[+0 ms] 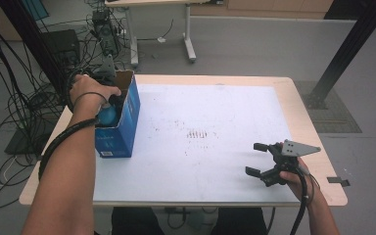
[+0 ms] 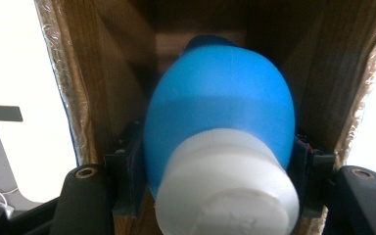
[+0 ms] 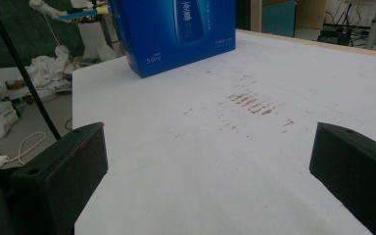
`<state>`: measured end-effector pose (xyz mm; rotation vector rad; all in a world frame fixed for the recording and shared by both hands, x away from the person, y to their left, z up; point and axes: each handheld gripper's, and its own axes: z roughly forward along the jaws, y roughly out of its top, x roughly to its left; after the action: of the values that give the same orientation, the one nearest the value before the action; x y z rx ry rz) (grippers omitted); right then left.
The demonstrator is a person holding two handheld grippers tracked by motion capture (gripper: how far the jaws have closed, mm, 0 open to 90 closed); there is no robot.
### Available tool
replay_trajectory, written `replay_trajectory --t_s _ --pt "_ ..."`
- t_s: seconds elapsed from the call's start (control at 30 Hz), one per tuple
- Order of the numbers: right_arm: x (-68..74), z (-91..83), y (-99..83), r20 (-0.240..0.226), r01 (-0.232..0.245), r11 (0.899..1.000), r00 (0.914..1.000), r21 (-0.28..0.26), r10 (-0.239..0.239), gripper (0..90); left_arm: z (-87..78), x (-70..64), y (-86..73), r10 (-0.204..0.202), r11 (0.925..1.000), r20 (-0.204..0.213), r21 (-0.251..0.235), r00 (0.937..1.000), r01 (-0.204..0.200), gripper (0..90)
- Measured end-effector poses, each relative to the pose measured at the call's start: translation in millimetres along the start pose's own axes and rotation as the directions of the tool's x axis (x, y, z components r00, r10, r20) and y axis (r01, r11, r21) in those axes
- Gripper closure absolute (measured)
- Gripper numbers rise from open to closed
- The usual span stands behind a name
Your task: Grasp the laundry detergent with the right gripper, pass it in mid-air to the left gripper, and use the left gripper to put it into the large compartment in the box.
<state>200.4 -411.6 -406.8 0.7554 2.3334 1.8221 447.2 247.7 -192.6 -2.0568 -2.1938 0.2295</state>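
The blue bottle with its white cap sits between the jaws of the left gripper, which pinches it on both sides just behind the cap, the cap facing the camera and the rounded body pointing into the cardboard interior of the blue box. In the high view the bottle shows at the open top of the box, near the table's 9 o'clock edge, with the person's left hand reaching down over the opening. The box stands upright on the white sheet that covers the table. Judging from how things lie, the work is the moving of the bottle at the box mouth; whether it is going in or coming out cannot be told from these pictures, and the bottle is not yet released or resting on the bottom, so far as can be seen. The right gripper hovers over the sheet at about 4 o'clock, well apart from the box, its jaws spread wide and holding nothing. In the right gripper view the box stands toward 11 o'clock beyond faint brown smudges on the sheet.
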Motion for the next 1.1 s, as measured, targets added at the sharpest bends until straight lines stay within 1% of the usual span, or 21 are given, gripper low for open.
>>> replay_trajectory --t_s 0.2,0.5,0.67,1.1 --pt "-0.2 1.1 -0.9 -0.001 -0.003 1.000 1.0000 0.000 0.003 1.0 0.2 -1.5 0.0 0.000 1.0000 -0.002 0.000 1.0000 0.000 37.2" --pt "-0.4 0.3 -0.6 -0.001 -0.002 1.000 1.0000 -0.002 0.002 1.0 0.1 0.2 -0.8 -0.005 1.0000 0.002 -0.002 1.0000 0.005 37.2" --pt "-0.5 1.2 -0.2 -0.001 -0.002 1.000 1.0000 -0.001 0.002 0.9 0.2 -1.7 0.0 -0.002 1.0000 -0.003 0.000 1.0000 0.002 37.2" --pt "-1.2 1.3 0.3 -0.002 -0.001 1.000 1.0000 -0.002 0.001 1.0 0.2 -0.4 -0.8 -0.006 1.0000 0.001 -0.002 1.0000 0.006 37.2"
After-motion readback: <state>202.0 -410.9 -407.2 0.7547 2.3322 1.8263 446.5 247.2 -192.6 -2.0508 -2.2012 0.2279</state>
